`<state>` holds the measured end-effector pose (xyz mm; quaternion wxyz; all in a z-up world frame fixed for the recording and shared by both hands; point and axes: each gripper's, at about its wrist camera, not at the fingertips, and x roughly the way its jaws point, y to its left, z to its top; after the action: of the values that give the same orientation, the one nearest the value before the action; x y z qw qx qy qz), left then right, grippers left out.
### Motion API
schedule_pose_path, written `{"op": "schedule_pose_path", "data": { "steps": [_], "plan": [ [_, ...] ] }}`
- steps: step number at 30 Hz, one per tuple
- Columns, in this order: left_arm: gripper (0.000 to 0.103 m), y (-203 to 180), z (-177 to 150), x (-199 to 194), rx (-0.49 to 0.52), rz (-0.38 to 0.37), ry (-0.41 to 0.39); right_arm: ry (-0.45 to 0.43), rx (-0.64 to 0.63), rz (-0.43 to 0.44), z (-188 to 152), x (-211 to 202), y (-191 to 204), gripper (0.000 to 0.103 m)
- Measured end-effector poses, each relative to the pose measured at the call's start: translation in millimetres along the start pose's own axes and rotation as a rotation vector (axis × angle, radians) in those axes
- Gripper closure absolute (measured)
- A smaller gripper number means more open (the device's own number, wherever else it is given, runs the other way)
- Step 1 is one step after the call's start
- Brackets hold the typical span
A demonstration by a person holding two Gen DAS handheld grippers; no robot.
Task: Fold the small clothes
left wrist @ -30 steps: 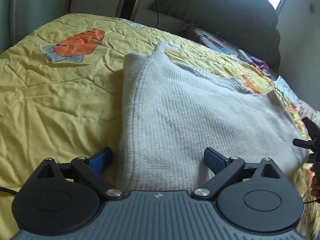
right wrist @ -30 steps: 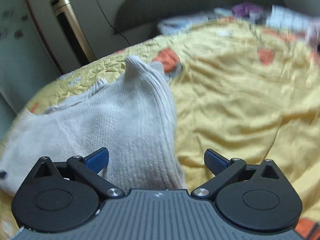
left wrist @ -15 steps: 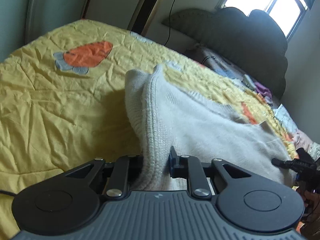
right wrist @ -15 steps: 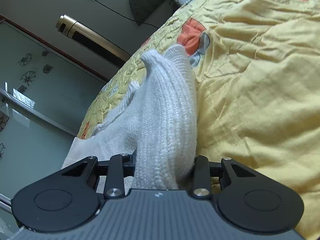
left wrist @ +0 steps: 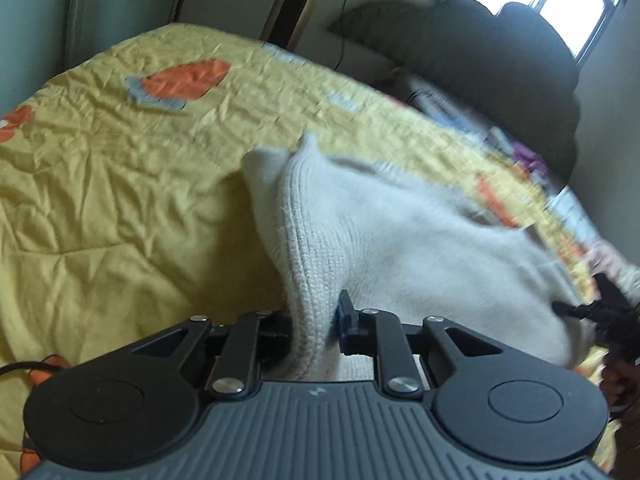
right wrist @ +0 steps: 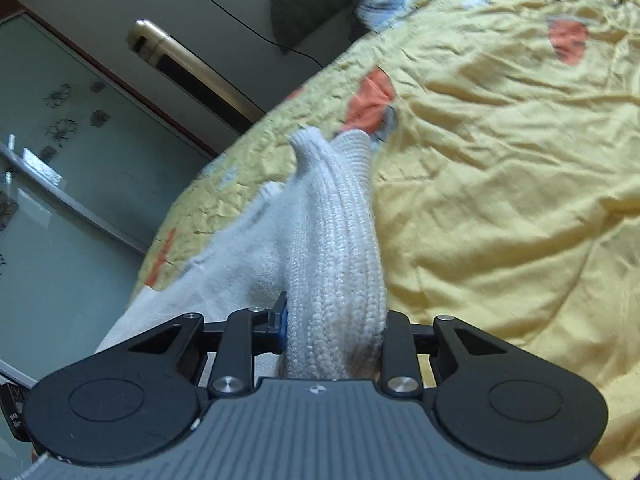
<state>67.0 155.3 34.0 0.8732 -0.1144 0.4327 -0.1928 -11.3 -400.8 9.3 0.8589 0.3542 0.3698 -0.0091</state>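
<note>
A white knitted sweater (left wrist: 392, 240) lies on the yellow quilt (left wrist: 120, 200) of a bed. My left gripper (left wrist: 314, 328) is shut on a bunched ribbed edge of the sweater and holds it raised off the quilt. My right gripper (right wrist: 334, 328) is shut on the sweater's (right wrist: 332, 248) other near edge, also raised. The cloth stretches between the two grips. The right gripper also shows at the right edge of the left wrist view (left wrist: 600, 308). The gripped folds hide the pads.
The quilt (right wrist: 500, 200) has orange carrot patches (left wrist: 180, 80). A dark headboard (left wrist: 500, 60) and loose clothes lie at the far end. A glass sliding door (right wrist: 60, 160) and a gold floor air conditioner (right wrist: 192, 68) stand beside the bed.
Both grippers went from open over the sweater's edge to shut on it, then lifted the bunched edge off the quilt.
</note>
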Motion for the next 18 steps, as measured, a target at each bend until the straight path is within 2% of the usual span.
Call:
{"op": "schedule_pose_path", "data": {
  "steps": [1, 2, 3, 5, 6, 8, 9, 11, 12, 15, 16, 18],
  "plan": [
    [0.08, 1.5, -2.4, 0.6, 0.009, 0.013, 0.004, 0.013, -0.025, -0.044, -3.1, 4.9, 0.7, 0.064],
    [0.071, 2.3, -3.6, -1.1, 0.015, 0.029, 0.002, 0.02, -0.058, -0.104, -6.2, 9.2, 4.0, 0.049],
    [0.067, 3.5, -4.0, -4.5, 0.025, 0.051, -0.006, 0.015, -0.091, -0.157, -9.8, 10.4, 9.3, 0.039],
    [0.044, 8.4, -0.2, -12.7, 0.027, 0.096, -0.037, -0.033, -0.17, -0.248, -18.1, 3.1, 23.1, 0.036],
    [0.039, 11.9, 4.3, -15.6, 0.016, 0.107, -0.054, -0.091, -0.215, -0.318, -23.1, -4.3, 33.8, 0.034],
    [0.036, 17.0, 19.3, -18.0, -0.015, 0.095, -0.074, -0.232, -0.311, -0.462, -36.6, -19.4, 61.6, 0.035],
    [0.036, 18.1, 27.7, -16.8, -0.028, 0.071, -0.072, -0.291, -0.382, -0.495, -45.4, -23.6, 79.1, 0.034],
    [0.032, 16.3, 44.1, -10.3, -0.037, 0.013, -0.068, -0.332, -0.509, -0.453, -63.6, -24.5, 113.1, 0.031],
    [0.029, 14.4, 52.0, -3.9, -0.032, -0.005, -0.059, -0.319, -0.57, -0.404, -72.3, -20.0, 129.7, 0.023],
    [0.028, 3.3, 71.4, 23.9, -0.002, 0.005, -0.029, -0.211, -0.697, -0.268, -96.3, 10.7, 167.8, 0.021],
    [0.028, 1.2, 76.4, 35.4, 0.011, 0.026, -0.016, -0.179, -0.719, -0.242, -102.9, 23.0, 175.0, 0.021],
    [0.028, -0.3, 81.7, 56.6, 0.04, 0.119, -0.001, -0.117, -0.726, -0.227, -108.2, 45.9, 179.2, 0.021]
  ]
}}
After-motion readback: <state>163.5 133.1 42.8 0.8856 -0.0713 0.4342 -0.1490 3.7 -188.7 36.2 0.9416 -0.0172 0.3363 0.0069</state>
